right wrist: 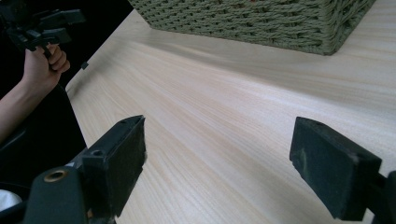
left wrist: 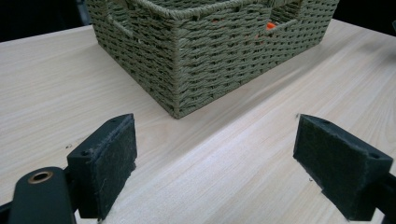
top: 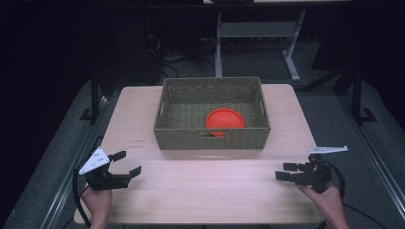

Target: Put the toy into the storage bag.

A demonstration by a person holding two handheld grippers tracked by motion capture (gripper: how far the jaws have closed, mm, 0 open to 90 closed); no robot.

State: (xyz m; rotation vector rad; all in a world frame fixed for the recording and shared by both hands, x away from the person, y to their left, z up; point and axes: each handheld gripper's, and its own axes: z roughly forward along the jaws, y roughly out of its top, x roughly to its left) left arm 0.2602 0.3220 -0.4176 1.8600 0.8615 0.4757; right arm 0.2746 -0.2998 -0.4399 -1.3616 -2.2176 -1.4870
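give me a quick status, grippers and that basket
Left gripper open, empty, near table corner. Right gripper open, empty, opposite corner. Orange plate lies inside woven basket. Nothing between grippers and basket.

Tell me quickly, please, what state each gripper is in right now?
Left gripper: open, holding nothing, above the table.
Right gripper: open, holding nothing, above the table.

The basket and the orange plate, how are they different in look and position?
The basket is green-grey woven and rectangular with tall walls; the orange plate is smooth, round and flat. The basket stands on the table; the plate lies inside the basket, at its near right part. The basket is much larger than the plate. Neither is touched by a gripper.
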